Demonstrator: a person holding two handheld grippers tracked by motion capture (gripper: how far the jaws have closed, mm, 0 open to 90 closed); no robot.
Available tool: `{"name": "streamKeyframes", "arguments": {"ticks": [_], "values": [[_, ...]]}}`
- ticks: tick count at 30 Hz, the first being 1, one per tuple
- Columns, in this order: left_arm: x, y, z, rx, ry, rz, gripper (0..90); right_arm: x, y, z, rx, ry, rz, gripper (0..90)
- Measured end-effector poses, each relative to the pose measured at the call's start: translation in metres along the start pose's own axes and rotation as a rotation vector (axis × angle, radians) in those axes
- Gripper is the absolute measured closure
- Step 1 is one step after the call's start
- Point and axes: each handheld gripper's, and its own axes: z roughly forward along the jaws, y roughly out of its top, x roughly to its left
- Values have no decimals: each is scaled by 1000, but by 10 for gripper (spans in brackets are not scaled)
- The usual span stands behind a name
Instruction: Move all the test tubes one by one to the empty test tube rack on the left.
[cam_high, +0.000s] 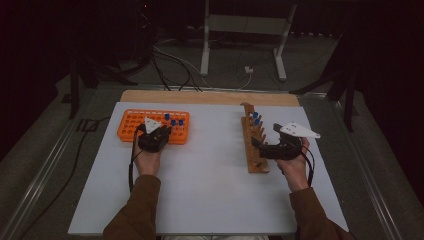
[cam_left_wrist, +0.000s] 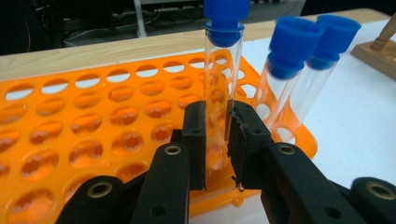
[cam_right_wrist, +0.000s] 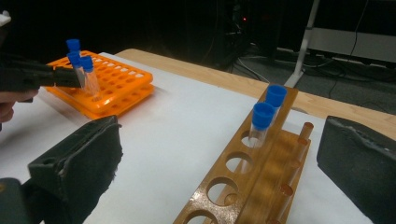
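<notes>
My left gripper (cam_left_wrist: 217, 140) is shut on a clear test tube with a blue cap (cam_left_wrist: 223, 70), held upright over the near right part of the orange tube rack (cam_left_wrist: 70, 126). Whether its lower end sits in a hole I cannot tell. Two more blue-capped tubes (cam_left_wrist: 299, 60) lean in the rack just to its right. From above, the left gripper (cam_high: 164, 131) is at the rack's (cam_high: 131, 125) near edge. My right gripper (cam_right_wrist: 222, 135) stands open and empty beside the wooden rack (cam_right_wrist: 261, 186), which holds two capped tubes (cam_right_wrist: 262, 119) at its far end.
A white board (cam_high: 210, 170) covers the wooden table, with the orange rack at the back left and the wooden rack (cam_high: 255, 145) right of the middle. The right gripper (cam_high: 265, 136) is at the wooden rack's right side. Cables and a metal stand (cam_high: 245, 30) lie beyond.
</notes>
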Motion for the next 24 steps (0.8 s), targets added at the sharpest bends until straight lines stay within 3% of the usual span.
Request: {"name": "streamKeyframes", "arguments": {"ticks": [5, 24], "values": [[-3, -1, 1, 32, 8, 46, 785, 1, -1, 2, 7, 3, -2, 0], [-5, -1, -1, 42, 14, 49, 781, 3, -3, 5, 17, 12, -9, 0]]}}
